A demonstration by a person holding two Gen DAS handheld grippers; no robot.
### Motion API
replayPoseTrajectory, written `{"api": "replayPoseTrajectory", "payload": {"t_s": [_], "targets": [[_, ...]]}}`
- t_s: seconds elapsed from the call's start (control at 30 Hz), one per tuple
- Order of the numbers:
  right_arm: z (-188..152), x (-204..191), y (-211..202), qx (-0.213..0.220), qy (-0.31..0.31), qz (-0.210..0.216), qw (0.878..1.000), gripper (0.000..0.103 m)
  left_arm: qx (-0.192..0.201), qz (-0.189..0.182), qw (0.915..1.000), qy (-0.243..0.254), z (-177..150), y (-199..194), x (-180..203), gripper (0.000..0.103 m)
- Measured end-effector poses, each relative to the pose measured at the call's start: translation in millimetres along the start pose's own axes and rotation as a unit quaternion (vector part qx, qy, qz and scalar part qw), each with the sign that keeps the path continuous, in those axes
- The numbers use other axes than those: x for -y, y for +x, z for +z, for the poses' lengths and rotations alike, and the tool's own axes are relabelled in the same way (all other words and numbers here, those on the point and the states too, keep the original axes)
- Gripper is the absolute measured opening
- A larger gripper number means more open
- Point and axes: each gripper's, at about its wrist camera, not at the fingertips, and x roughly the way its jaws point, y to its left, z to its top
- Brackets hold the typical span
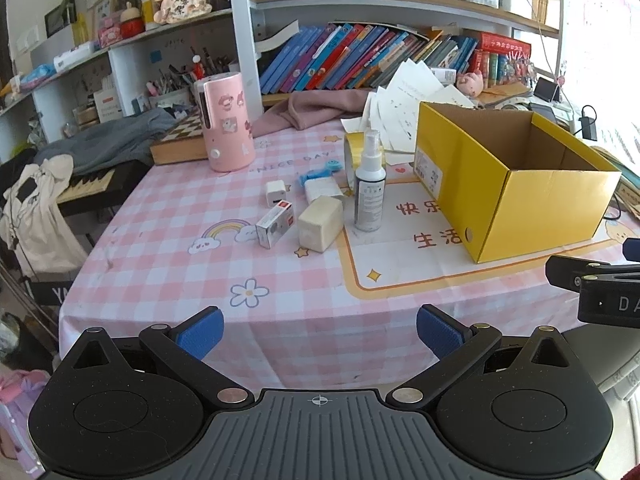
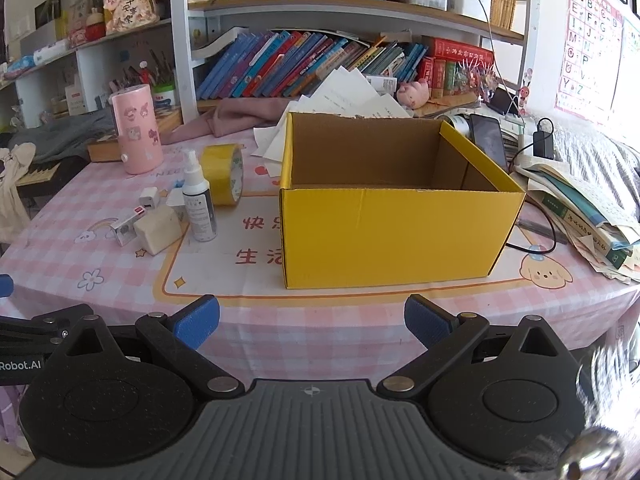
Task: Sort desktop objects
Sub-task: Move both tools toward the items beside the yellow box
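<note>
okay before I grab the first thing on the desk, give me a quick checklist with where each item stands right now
1. Left gripper open, nothing held: ok.
2. Right gripper open, nothing held: ok.
3. Yellow box open-topped, no contents visible inside: ok.
4. Spray bottle upright, nothing blocking it from the front: ok.
5. Beige block free of neighbours: not ok, small carton sits close beside it.
6. Tape roll easy to reach: cannot tell.

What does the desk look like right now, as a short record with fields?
surface: pink checked tablecloth
container: yellow cardboard box, open, nothing seen inside
upright items: spray bottle, pink cylinder
beside bottle: cream block, small carton, white charger
behind bottle: yellow tape roll
left claw: open, empty
right claw: open, empty
</note>
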Motion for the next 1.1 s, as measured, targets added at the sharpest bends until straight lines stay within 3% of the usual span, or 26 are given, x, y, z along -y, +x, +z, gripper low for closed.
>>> {"api": "replayPoseTrajectory", "payload": {"t_s": [0.9,1.1], "targets": [[-10.6,2.1,-14.6,0.004,0.001,0.008,1.000,0.101,0.011,-0.016,0.9998,0.005,-10.2,-15.8,3.5,0.103],[-10.7,-4.1,-15.5,0.004,-0.004,0.017,1.000,0.096,0.010,-0.018,0.9998,0.006,-11.9,-16.4,1.7,0.103]]}}
